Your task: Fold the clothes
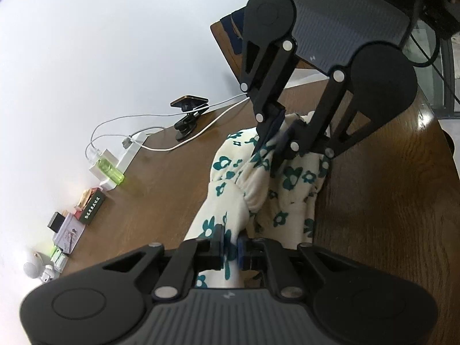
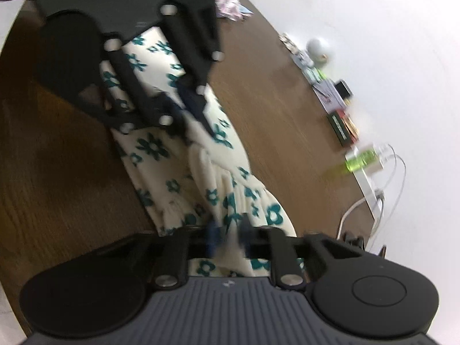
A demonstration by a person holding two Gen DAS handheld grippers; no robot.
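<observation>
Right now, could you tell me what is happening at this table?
A person is folding a cream garment with teal flower print on the brown wooden table, using two handheld grippers. The left gripper is shut on one end of the cloth, and the right gripper is shut on the other end. The fabric lies bunched between them, not yet folded flat.

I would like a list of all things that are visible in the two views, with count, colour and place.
garment: one, cream with teal flowers, bunched on the table between both claws
table: one, brown wood
phone stand: one, black, near the table's far edge
cables: several, white, by the stand
bottle: one, green, at the wall edge
small boxes: several, mixed colours, along the wall
left claw: shut on garment
right claw: shut on garment
</observation>
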